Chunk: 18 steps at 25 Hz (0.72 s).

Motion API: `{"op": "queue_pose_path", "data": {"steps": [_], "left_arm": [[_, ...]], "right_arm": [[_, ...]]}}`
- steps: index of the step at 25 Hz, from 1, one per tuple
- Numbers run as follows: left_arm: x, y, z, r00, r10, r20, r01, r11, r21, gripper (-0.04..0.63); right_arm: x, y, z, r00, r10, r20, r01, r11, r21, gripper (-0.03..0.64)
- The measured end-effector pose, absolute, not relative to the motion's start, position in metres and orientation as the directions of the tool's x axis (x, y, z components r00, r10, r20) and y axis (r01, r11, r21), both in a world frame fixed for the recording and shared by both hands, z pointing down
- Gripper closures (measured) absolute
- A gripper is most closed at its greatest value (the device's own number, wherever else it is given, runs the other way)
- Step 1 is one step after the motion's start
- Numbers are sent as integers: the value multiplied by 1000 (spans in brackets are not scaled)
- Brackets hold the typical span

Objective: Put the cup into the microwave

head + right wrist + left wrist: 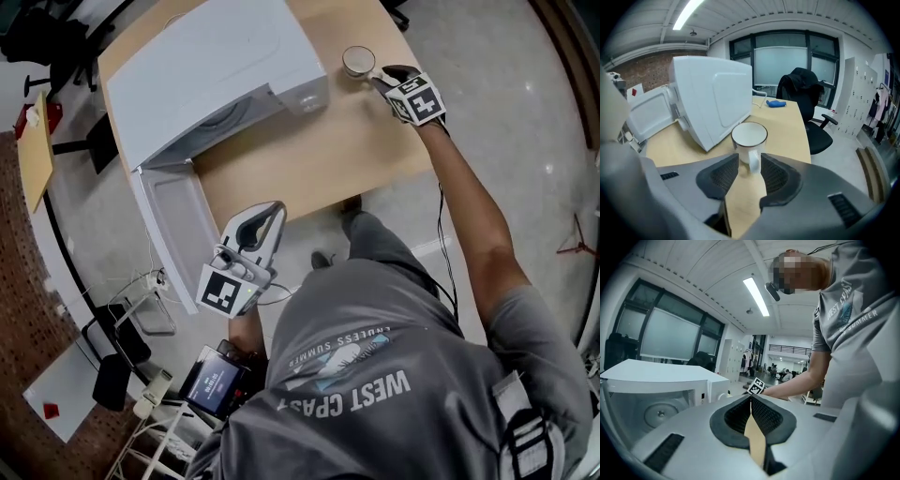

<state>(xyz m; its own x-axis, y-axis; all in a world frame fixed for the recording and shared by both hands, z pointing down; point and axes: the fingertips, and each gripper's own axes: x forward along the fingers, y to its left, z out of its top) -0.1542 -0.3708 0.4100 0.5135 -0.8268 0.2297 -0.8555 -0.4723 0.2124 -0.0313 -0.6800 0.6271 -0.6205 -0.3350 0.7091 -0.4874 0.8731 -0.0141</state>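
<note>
Two-handed working at the desk [309, 164]. Facing a microwave [206, 66] on it, door [178, 225] hanging open past the desk edge. Holding the left gripper [270, 210] near that door, jaws almost together, empty. Straddling the handle of the cup [358, 61] with the right gripper [382, 77], jaws wide, cup standing on the desk near the microwave.

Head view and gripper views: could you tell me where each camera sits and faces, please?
Head view: on the head, looking steeply down at the table; torso and right arm show.
Left gripper view: on the left hand-held gripper, facing the open microwave; shut jaws, right arm show.
Right gripper view: on the right hand-held gripper, facing the cup; open jaws show.
All three share the microwave.
</note>
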Motion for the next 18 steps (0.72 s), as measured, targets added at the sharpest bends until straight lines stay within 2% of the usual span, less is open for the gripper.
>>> {"op": "queue_pose_path", "data": {"steps": [4,7,8,9,18], "left_arm": [[-154,-380,424,497,-831,251,-865,-452,218,572],[-158,-380,425,494,-831,254,-866,-446,227,572],[-160,-380,424,495,-831,254,-865,-446,230,572],[-161,-379,425,497,-830,253,-864,-447,232,572],[-171,-365,435,568,-806,165,-820,-537,200,572]], "right_arm": [[-32,-693,671,-585,-295,756,-444,896,7,471],[-40,-696,673,-591,-311,745,-413,909,52,475],[-44,-695,669,-599,-316,736,-403,913,64,534],[-48,-693,665,-607,-316,729,-398,915,66,540],[-49,-644,624,-634,-351,689,-474,881,12,543]]}}
